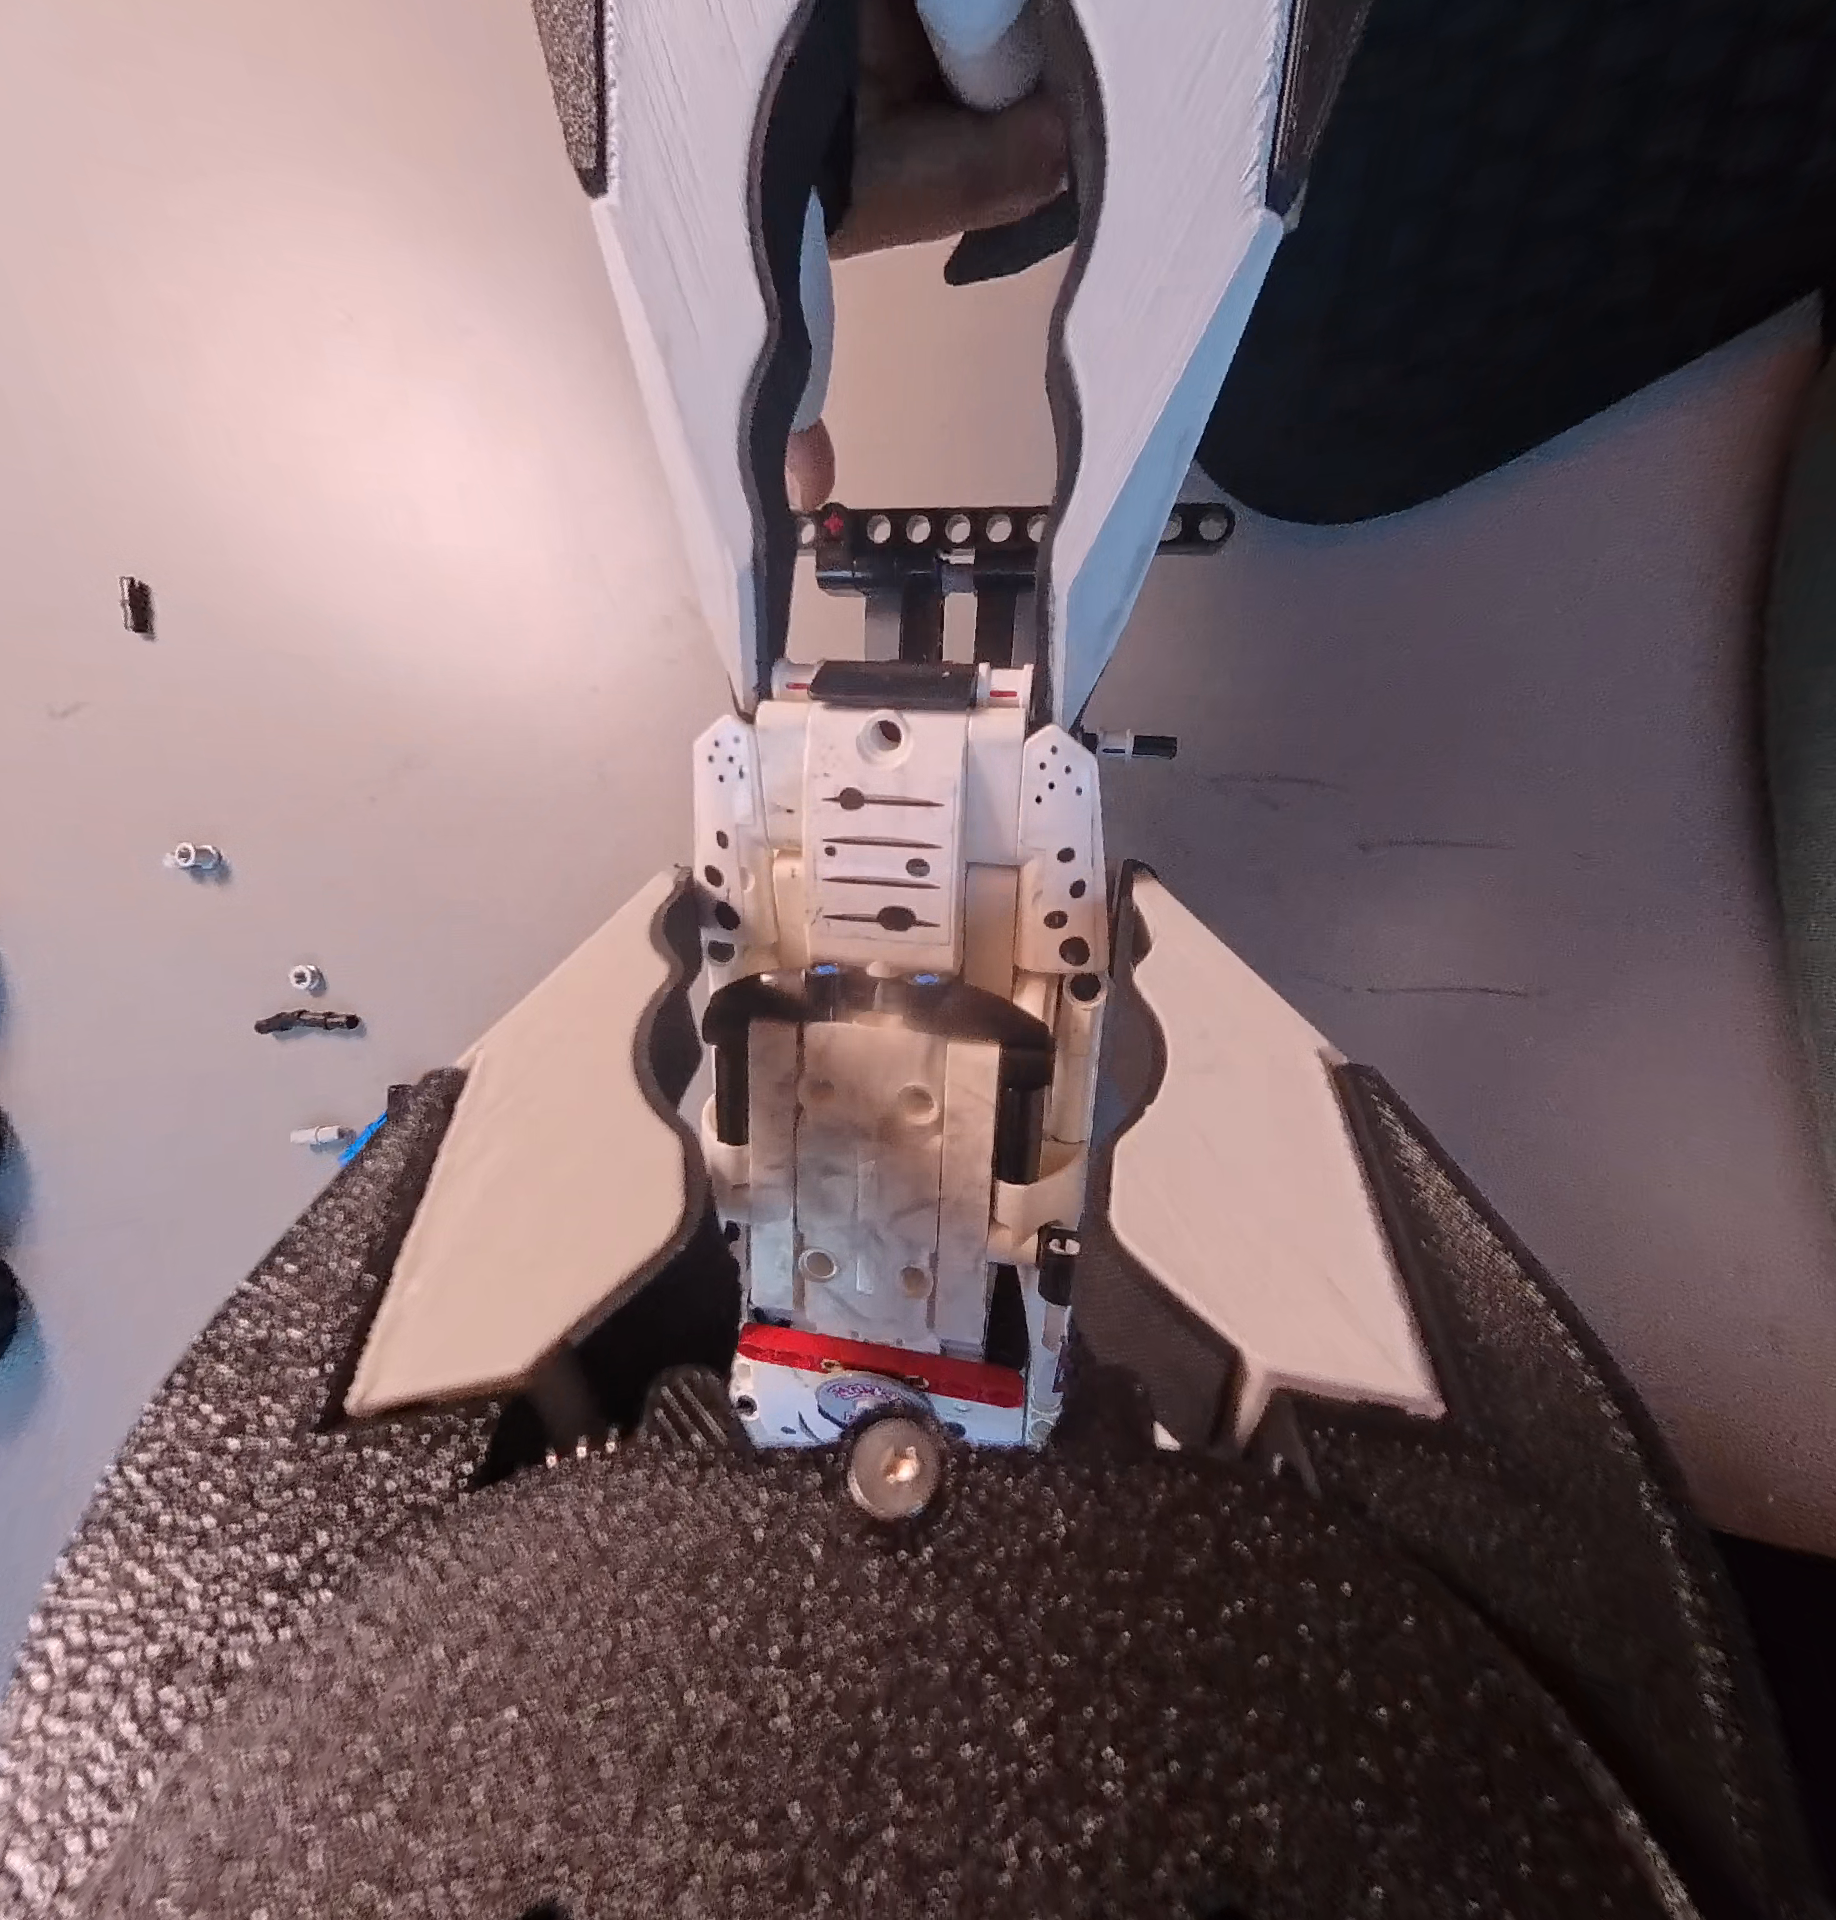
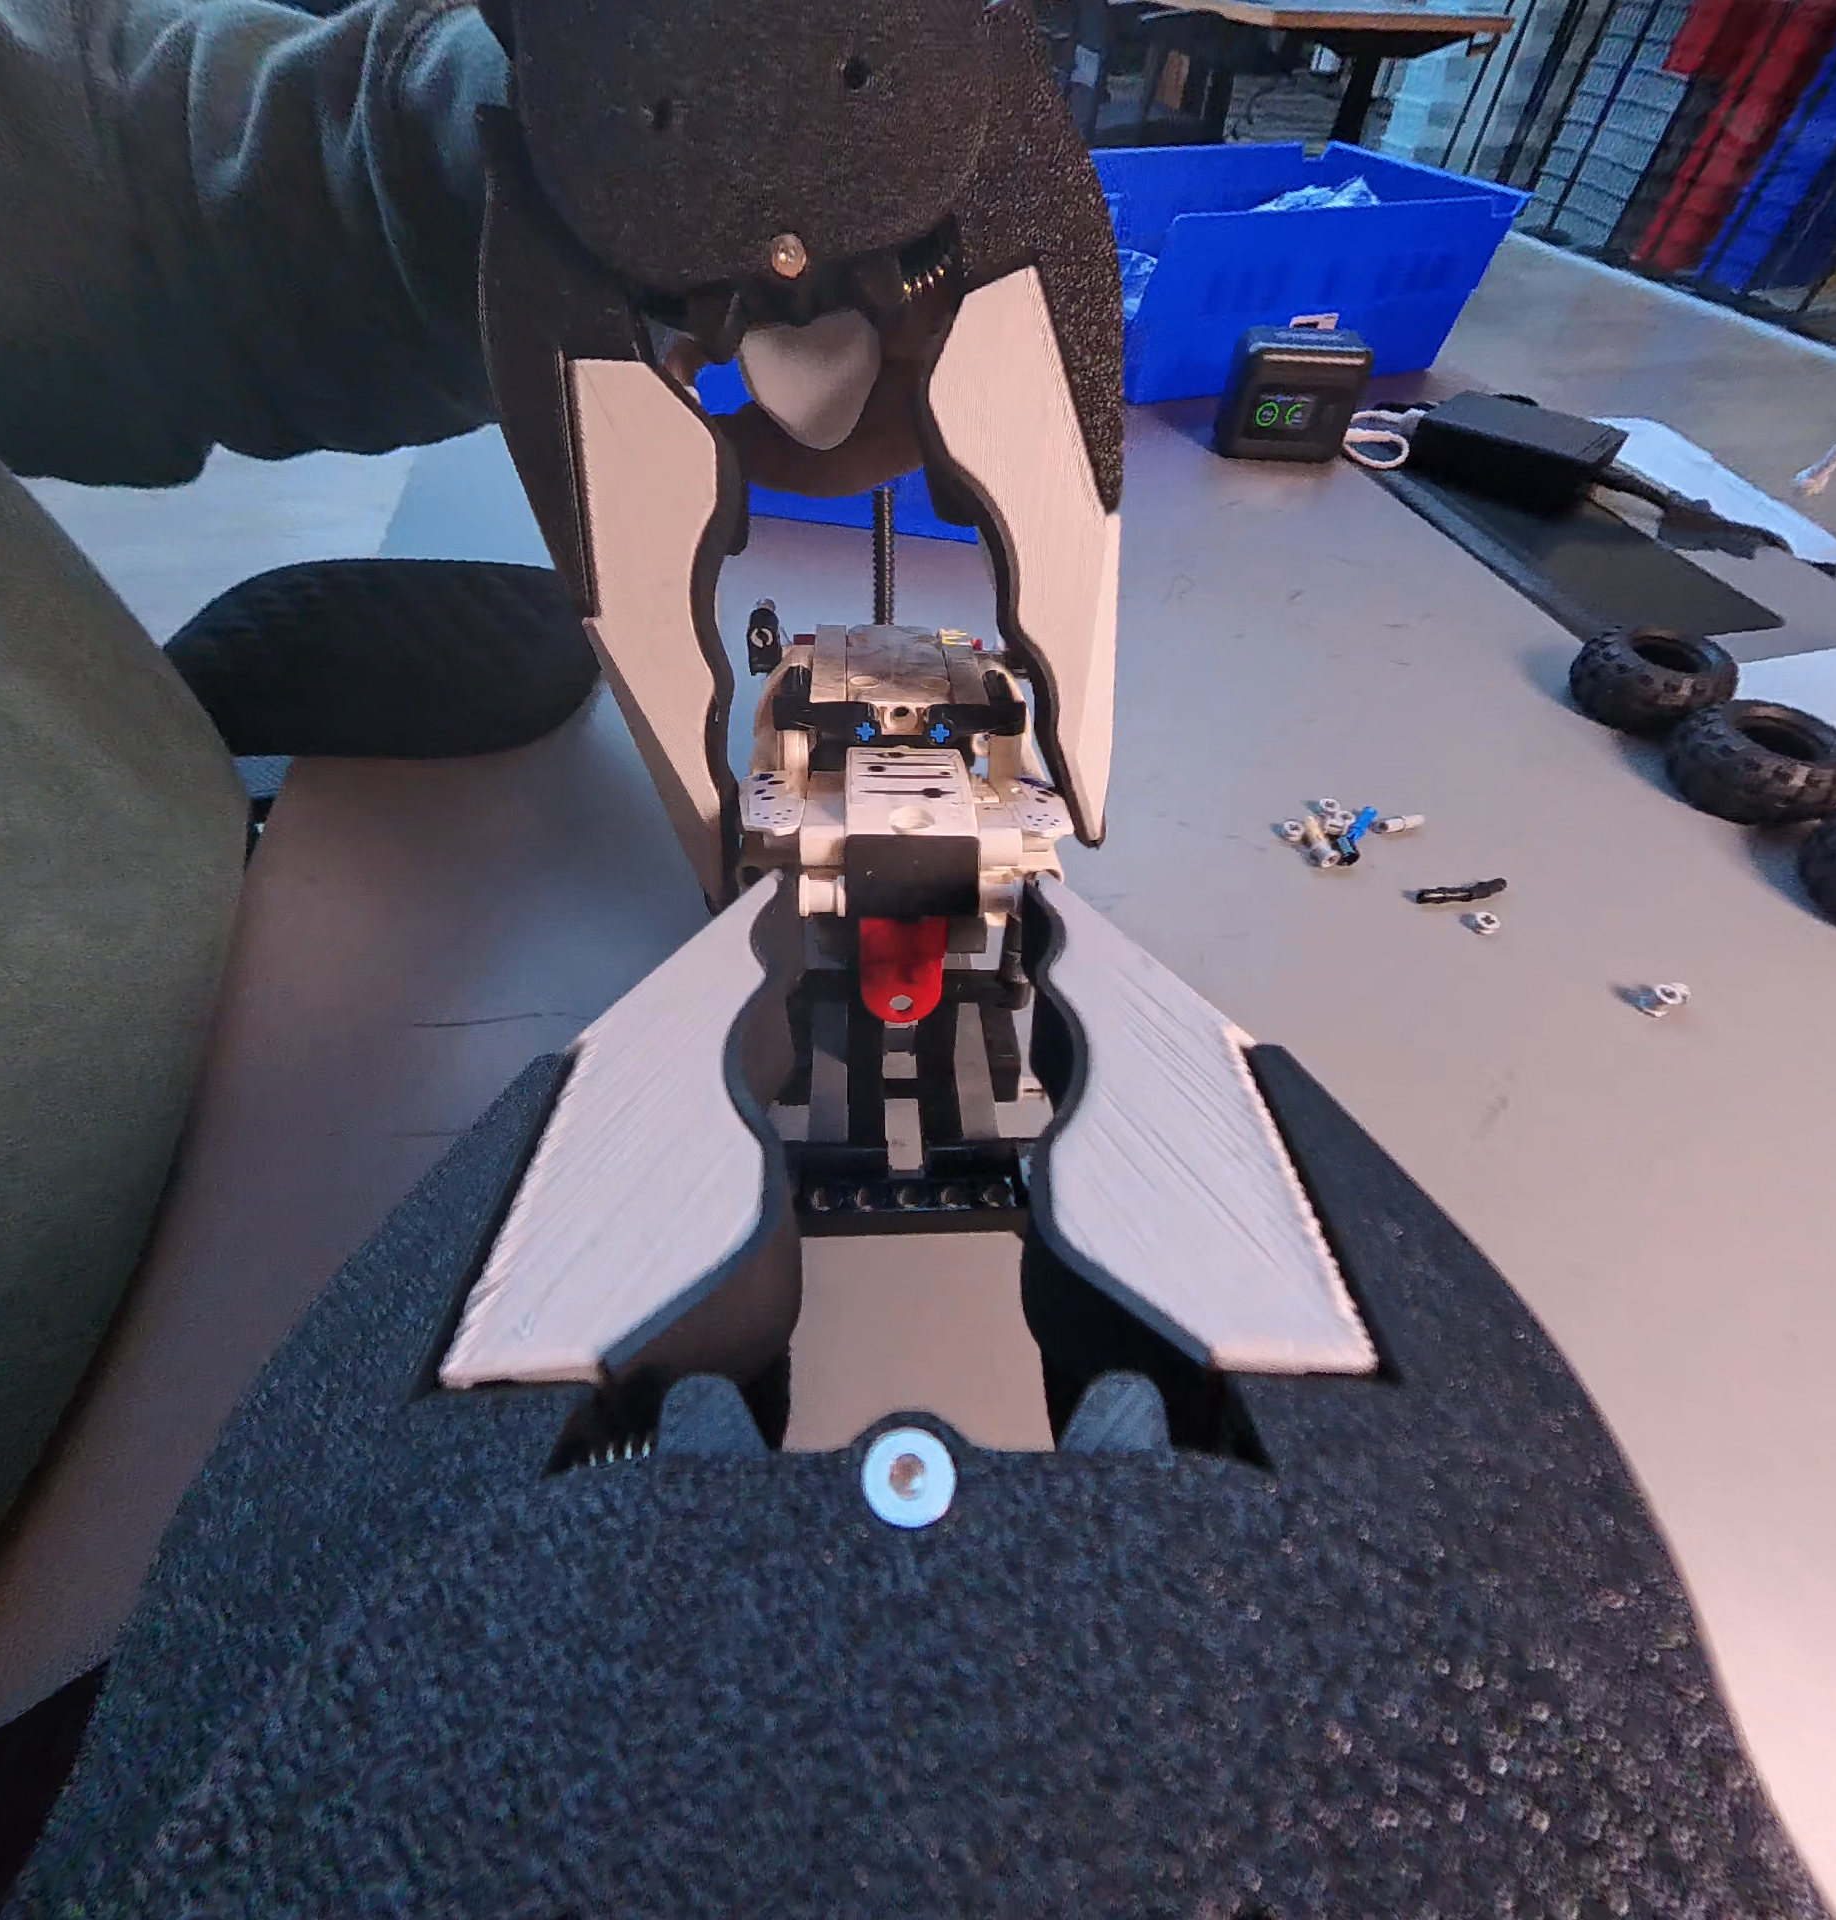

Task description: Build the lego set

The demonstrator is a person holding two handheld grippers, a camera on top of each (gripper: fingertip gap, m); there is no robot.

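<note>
Both grippers clamp the half-built lego car (image 1: 883, 935) end to end over the table (image 1: 322, 416): left gripper (image 1: 898, 904) jaws pinch the white body, right gripper (image 2: 898, 909) jaws pinch the black chassis end. Step looks like a mid-assembly hold or reposition. Next move probably needs one gripper freed to fetch a part. Only the right wrist view shows the tyres (image 2: 1761, 758), small pins (image 2: 1345, 828) and blue bin (image 2: 1298, 260).
</note>
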